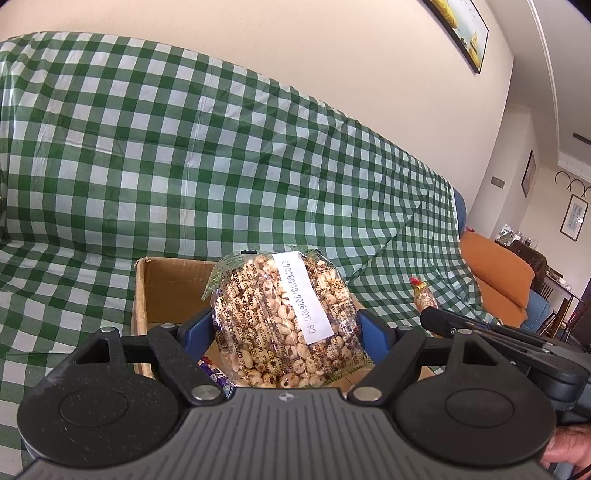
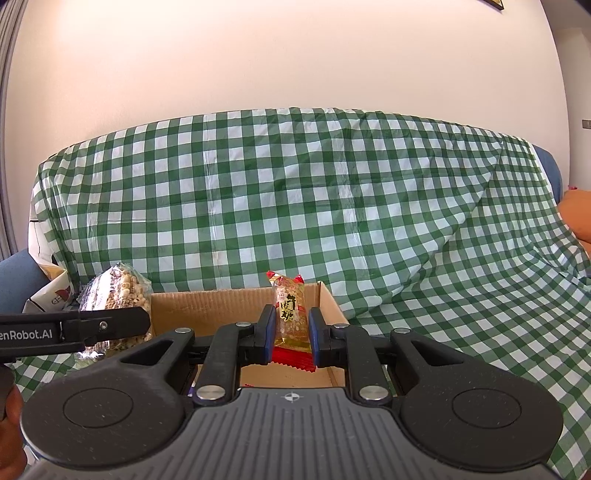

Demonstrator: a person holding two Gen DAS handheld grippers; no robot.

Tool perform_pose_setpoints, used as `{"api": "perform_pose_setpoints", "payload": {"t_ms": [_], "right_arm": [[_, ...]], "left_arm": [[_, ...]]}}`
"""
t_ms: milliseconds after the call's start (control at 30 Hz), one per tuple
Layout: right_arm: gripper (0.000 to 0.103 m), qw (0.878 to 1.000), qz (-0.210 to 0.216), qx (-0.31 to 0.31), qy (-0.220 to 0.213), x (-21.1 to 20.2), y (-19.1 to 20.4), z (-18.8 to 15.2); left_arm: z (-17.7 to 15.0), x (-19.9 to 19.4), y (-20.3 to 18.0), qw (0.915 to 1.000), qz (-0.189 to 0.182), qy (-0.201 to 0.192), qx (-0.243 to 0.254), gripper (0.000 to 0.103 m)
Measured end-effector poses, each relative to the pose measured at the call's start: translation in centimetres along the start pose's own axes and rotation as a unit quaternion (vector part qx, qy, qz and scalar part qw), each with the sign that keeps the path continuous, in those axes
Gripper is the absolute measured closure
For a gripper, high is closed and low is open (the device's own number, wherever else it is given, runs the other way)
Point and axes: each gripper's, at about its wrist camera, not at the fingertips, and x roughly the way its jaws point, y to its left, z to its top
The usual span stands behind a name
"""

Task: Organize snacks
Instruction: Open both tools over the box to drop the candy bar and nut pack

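Note:
My left gripper (image 1: pixel 286 326) is shut on a clear bag of puffed grain snack (image 1: pixel 284 317) with a white date label, held over the open cardboard box (image 1: pixel 159 291). The same bag shows at the left of the right wrist view (image 2: pixel 118 295). My right gripper (image 2: pixel 291 334) is shut on a small gold and red candy packet (image 2: pixel 291 314), held upright over the same box (image 2: pixel 207 306). The candy packet also shows in the left wrist view (image 1: pixel 424 295). A purple wrapper (image 1: pixel 214 373) lies inside the box.
The box sits on a sofa covered by a green and white checked cloth (image 1: pixel 184 166). An orange cushion (image 1: pixel 495 273) lies at the sofa's right end. A white paper bag (image 2: pixel 51 291) stands at the left. Framed pictures (image 1: pixel 461 29) hang on the wall.

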Motion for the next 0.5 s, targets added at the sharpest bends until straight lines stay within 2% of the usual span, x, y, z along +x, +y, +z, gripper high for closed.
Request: {"api": "perform_pose_setpoints", "payload": {"t_ms": [100,133,200,267,367,500], "right_arm": [[0.083,1.0,-0.002,-0.008,0.009,0.4,0.3,-0.1],[0.08,1.0,-0.003,-0.01,0.017,0.7,0.4,-0.2],[0.045,0.999,-0.009,-0.014,0.027,1.1,0.6,-0.4],[0.032,0.999,-0.011,-0.015,0.029,1.2,0.8,-0.4],[0.026,0.999,-0.009,-0.015,0.035,1.5,1.0,-0.5],[0.011,0.999,-0.014,-0.015,0.037,1.5,1.4,-0.6]], "left_arm": [[0.1,0.3,0.2,1.0,0.001,0.005,-0.008,0.012],[0.1,0.4,0.2,0.9999,0.001,0.008,-0.012,0.004],[0.1,0.4,0.3,0.9999,0.006,0.008,-0.013,0.001],[0.1,0.3,0.2,0.9999,0.012,0.006,-0.009,0.001],[0.1,0.0,0.0,0.9997,0.022,0.0,0.008,0.001],[-0.7,-1.3,-1.1,0.996,0.049,-0.024,0.07,0.001]]}}
